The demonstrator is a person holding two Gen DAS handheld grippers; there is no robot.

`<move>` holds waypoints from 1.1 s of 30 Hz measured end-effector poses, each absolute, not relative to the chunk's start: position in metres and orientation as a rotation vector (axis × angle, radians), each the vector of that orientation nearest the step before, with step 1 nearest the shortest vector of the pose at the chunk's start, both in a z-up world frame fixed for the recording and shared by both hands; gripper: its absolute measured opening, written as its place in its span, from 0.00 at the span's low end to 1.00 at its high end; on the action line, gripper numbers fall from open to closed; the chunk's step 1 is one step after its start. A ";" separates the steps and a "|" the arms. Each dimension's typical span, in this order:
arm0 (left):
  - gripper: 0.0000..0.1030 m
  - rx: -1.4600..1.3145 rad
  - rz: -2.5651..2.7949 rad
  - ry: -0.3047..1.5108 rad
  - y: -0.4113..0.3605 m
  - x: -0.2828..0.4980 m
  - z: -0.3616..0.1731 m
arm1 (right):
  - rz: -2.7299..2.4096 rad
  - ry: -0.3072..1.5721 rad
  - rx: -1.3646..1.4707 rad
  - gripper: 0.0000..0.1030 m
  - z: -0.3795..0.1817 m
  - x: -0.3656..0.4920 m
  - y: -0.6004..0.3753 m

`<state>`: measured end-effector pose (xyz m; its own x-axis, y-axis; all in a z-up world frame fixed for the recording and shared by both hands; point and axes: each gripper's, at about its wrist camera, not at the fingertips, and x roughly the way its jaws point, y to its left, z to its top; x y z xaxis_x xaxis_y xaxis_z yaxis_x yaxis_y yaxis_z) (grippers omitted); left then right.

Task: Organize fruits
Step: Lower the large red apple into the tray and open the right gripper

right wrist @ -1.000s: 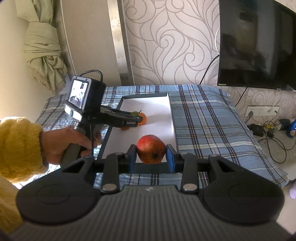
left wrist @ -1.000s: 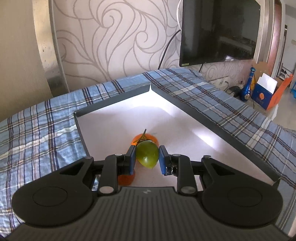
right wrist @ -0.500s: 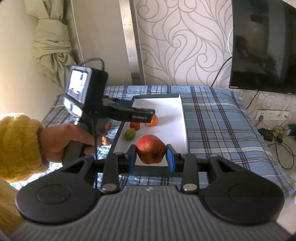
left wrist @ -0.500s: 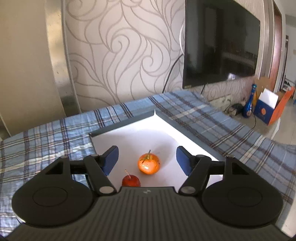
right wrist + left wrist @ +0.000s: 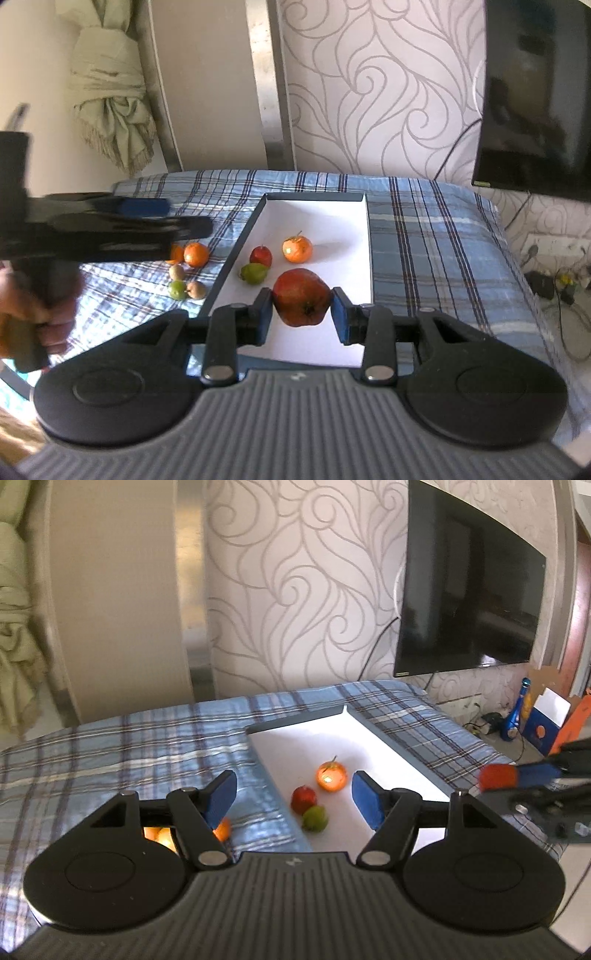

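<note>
A white tray (image 5: 343, 221) lies on the plaid blue cloth. In it are a tangerine (image 5: 297, 249), a small red fruit (image 5: 261, 256) and a green fruit (image 5: 254, 273); the left wrist view shows the tray (image 5: 295, 738) with the tangerine (image 5: 331, 776), red fruit (image 5: 304, 799) and green fruit (image 5: 315, 819). My right gripper (image 5: 301, 308) is shut on a red pomegranate (image 5: 301, 297) above the tray's near end. My left gripper (image 5: 293, 799) is open and empty, above the tray's left edge. Several loose fruits, among them an orange (image 5: 196, 254), lie on the cloth left of the tray.
A TV (image 5: 465, 605) hangs on the patterned wall at the right. A blue bottle (image 5: 517, 712) and an orange box (image 5: 554, 723) stand on the floor at the right. A power strip and cables (image 5: 546, 284) lie beyond the bed's right edge.
My left gripper let go of the green fruit in the tray, opened, and drew back to the left. My right gripper kept hold of the pomegranate and came nearer the tray.
</note>
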<state>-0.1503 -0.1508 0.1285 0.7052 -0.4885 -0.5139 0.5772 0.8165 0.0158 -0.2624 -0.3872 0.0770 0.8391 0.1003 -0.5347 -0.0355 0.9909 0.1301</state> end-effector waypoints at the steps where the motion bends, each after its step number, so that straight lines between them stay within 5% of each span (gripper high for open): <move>1: 0.71 0.181 -0.585 0.517 -0.147 -0.155 0.129 | 0.082 0.575 0.115 0.36 0.075 -0.258 -0.388; 33: 0.71 0.086 -0.226 0.572 -0.083 -0.197 0.121 | 0.152 0.718 0.052 0.37 0.011 -0.145 -0.408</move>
<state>-0.1967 -0.0834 0.1211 0.8169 -0.1885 -0.5451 0.2359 0.9716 0.0177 -0.1451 -0.4084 0.0113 0.7428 0.1567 -0.6510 -0.1214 0.9876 0.0992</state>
